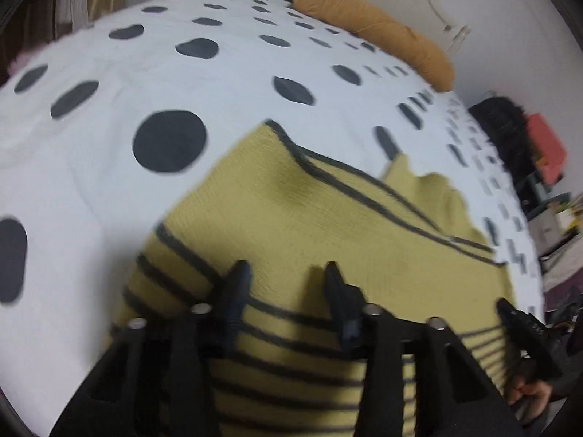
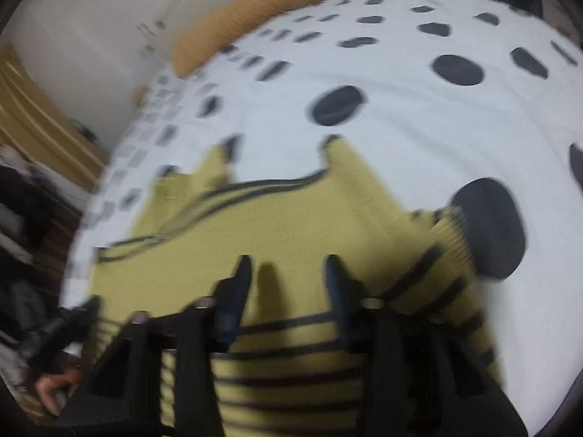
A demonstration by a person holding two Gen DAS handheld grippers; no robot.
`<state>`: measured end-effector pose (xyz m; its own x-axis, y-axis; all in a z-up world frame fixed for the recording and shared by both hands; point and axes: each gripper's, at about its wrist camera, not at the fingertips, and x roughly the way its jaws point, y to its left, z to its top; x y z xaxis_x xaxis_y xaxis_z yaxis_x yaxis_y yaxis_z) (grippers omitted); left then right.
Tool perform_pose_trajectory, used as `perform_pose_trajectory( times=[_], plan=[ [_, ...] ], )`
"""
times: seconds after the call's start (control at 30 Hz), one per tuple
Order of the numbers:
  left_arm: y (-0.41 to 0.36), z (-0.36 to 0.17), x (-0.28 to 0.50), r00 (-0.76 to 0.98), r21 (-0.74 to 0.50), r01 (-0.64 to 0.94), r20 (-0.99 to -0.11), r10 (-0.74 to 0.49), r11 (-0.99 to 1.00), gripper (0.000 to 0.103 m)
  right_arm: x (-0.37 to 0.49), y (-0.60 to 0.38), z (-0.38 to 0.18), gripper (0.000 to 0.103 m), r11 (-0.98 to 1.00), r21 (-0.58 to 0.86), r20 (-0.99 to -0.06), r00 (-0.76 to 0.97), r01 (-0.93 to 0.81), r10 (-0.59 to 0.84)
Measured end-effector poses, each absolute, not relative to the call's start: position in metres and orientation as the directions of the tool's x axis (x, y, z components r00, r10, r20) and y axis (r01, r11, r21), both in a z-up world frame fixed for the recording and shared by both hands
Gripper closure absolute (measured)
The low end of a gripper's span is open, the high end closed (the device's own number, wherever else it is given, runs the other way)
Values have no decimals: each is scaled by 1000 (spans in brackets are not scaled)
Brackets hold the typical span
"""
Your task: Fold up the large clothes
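A yellow-green knit sweater with dark stripes [image 1: 309,211] lies spread on a white bed cover with black dots [image 1: 145,73]. My left gripper [image 1: 286,273] is open and empty, its fingers hovering just above the sweater's striped lower part. In the right wrist view the same sweater [image 2: 291,225] fills the lower middle, with a ribbed striped cuff [image 2: 450,240] lying at its right side. My right gripper [image 2: 288,266] is open and empty above the sweater. Each gripper shows at the edge of the other's view: the right gripper [image 1: 524,327], the left gripper [image 2: 58,327].
An orange bolster pillow [image 1: 375,29] lies along the far edge of the bed by the wall; it also shows in the right wrist view [image 2: 251,11]. Dark and red clutter [image 1: 528,145] stands beside the bed. A curtain [image 2: 32,120] hangs at the left.
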<state>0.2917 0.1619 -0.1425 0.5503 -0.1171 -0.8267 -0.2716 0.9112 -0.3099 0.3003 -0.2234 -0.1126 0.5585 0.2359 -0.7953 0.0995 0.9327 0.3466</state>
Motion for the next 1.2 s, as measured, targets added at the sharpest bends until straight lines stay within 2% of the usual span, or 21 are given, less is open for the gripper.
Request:
perform_pose_trajectory(
  times=[0.03, 0.07, 0.1, 0.2, 0.3, 0.37, 0.43, 0.47, 0.5, 0.57, 0.67, 0.73, 0.8, 0.87, 0.93, 1.03, 1.13, 1.2],
  plan=[
    [169, -145, 296, 549, -294, -294, -831, -91, 909, 79, 303, -232, -118, 96, 939, 324, -810, 547, 115, 212],
    [177, -148, 297, 544, -286, -314, -835, -75, 905, 92, 305, -242, -120, 103, 932, 341, -808, 545, 122, 224],
    [183, -151, 303, 535, -277, -336, -843, -60, 900, 100, 305, -252, -120, 103, 921, 363, -808, 540, 139, 237],
    [208, -155, 312, 521, -296, -355, -850, -75, 887, 101, 301, -273, -111, 103, 930, 316, -815, 556, 190, 164],
    [203, -145, 312, 488, -247, -368, -872, -40, 896, 102, 294, -293, -102, 103, 905, 349, -816, 554, 242, 166],
    [195, -127, 299, 457, -195, -392, -889, 6, 899, 102, 284, -287, -85, 103, 918, 320, -822, 550, 233, 147],
    [179, -109, 281, 449, -174, -362, -893, 8, 916, 72, 270, -269, -64, 96, 942, 275, -819, 560, 191, 126],
    [170, -104, 271, 450, -166, -335, -893, 3, 928, 43, 262, -257, -55, 88, 953, 264, -817, 561, 150, 138],
    [161, -101, 263, 455, -153, -308, -891, 4, 939, 33, 251, -242, -47, 68, 961, 259, -814, 557, 97, 163],
    [149, -101, 249, 448, -113, -286, -893, 28, 951, 33, 232, -218, -42, 41, 974, 225, -825, 539, 37, 170],
    [155, -112, 233, 429, -91, -318, -902, 57, 944, 33, 218, -204, -61, 42, 984, 180, -862, 482, 4, 156],
    [167, -122, 224, 425, -89, -336, -903, 66, 938, 33, 214, -214, -83, 46, 983, 179, -887, 438, 29, 149],
    [182, -124, 215, 424, -122, -361, -904, 46, 924, 33, 212, -227, -92, 61, 979, 197, -882, 443, 43, 158],
    [198, -117, 201, 430, -118, -420, -899, 82, 900, 33, 209, -234, -86, 66, 977, 198, -880, 453, 75, 143],
    [213, -106, 177, 447, -155, -457, -891, 75, 876, 34, 199, -228, -67, 63, 986, 150, -870, 483, 76, 95],
    [224, -106, 144, 457, -264, -469, -889, -24, 843, 29, 182, -205, -50, 49, 984, 180, -848, 506, -4, 157],
    [220, -124, 121, 432, -317, -477, -897, -95, 820, 28, 165, -176, -49, 48, 973, 216, -842, 489, -86, 230],
    [219, -141, 113, 455, -413, -476, -871, -184, 776, 27, 158, -158, -53, 47, 964, 237, -842, 469, -121, 266]
  ],
)
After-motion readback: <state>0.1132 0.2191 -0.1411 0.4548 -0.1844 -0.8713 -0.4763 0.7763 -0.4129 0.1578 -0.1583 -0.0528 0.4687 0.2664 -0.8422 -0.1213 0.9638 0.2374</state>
